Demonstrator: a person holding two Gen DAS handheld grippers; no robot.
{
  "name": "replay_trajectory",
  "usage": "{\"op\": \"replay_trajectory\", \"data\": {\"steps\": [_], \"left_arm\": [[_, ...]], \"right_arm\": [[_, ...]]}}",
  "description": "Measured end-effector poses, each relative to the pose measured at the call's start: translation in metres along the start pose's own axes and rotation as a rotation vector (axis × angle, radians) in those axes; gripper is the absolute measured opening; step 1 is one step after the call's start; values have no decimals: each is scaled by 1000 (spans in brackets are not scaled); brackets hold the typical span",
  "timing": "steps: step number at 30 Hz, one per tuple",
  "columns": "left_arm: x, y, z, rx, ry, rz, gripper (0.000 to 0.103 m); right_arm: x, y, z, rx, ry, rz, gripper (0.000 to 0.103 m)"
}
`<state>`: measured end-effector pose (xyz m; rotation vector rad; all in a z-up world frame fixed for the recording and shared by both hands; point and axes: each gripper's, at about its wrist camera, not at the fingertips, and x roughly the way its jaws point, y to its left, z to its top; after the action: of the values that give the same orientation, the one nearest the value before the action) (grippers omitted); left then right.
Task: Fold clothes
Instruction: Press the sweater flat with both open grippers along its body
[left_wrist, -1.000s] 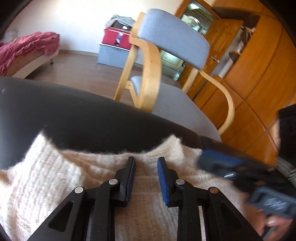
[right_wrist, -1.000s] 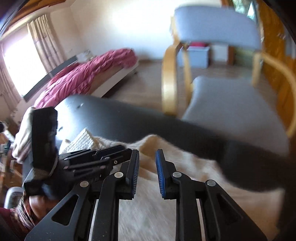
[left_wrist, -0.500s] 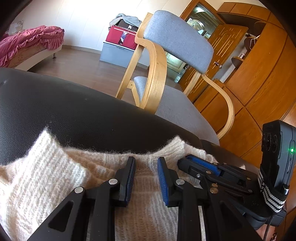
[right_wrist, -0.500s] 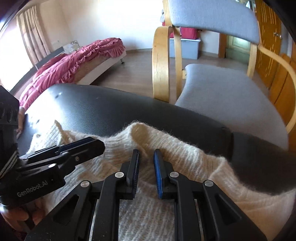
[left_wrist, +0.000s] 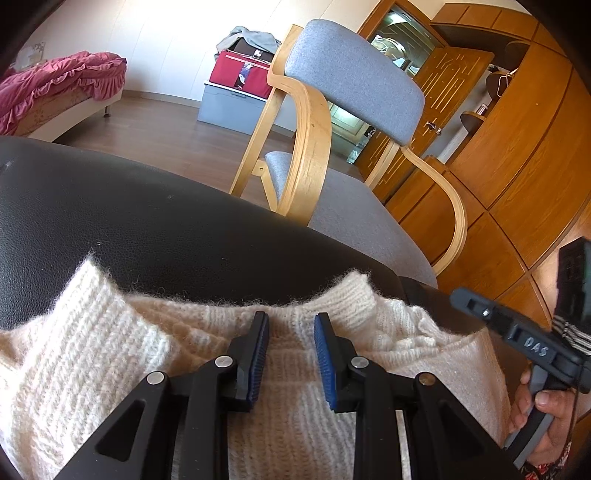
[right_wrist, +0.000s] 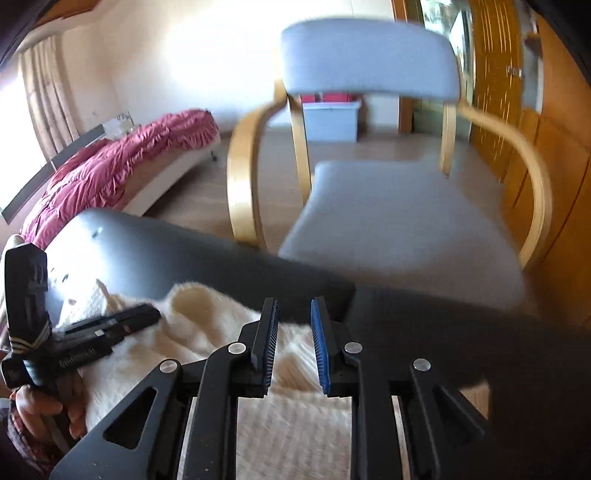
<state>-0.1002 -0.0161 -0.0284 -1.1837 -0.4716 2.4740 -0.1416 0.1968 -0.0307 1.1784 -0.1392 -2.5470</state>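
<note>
Both hand-held grippers, left and right, gape empty over the cream sweater near the black tabletop's far edge. Sweater's lower part is cut off; the right view is blurred.

Sweater on seat (chair behind).

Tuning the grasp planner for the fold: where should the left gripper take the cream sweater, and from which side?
Take the ribbed edge of the sweater that lies along the black cushion, right ahead of the open left gripper. Come in low from the near side. That edge stands slightly proud, so one finger can probably slide under it. The right gripper is also open, at the sweater's other end.
</note>
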Motion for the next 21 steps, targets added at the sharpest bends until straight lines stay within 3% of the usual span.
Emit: {"op": "replay_trajectory", "data": {"steps": [12, 16, 18, 21], "left_arm": [[0, 0, 0, -1, 1, -3, 25], [1, -1, 1, 1, 0, 0, 25], [1, -2, 1, 5, 0, 6, 25], [2, -3, 2, 8, -1, 10, 25]], "right_arm": [[20, -10, -11, -123, 131, -180, 21], [5, -22, -5, -28, 51, -140, 21], [-10, -9, 0, -60, -26, -64, 21], [-9, 24, -1, -158, -50, 56, 21]]}}
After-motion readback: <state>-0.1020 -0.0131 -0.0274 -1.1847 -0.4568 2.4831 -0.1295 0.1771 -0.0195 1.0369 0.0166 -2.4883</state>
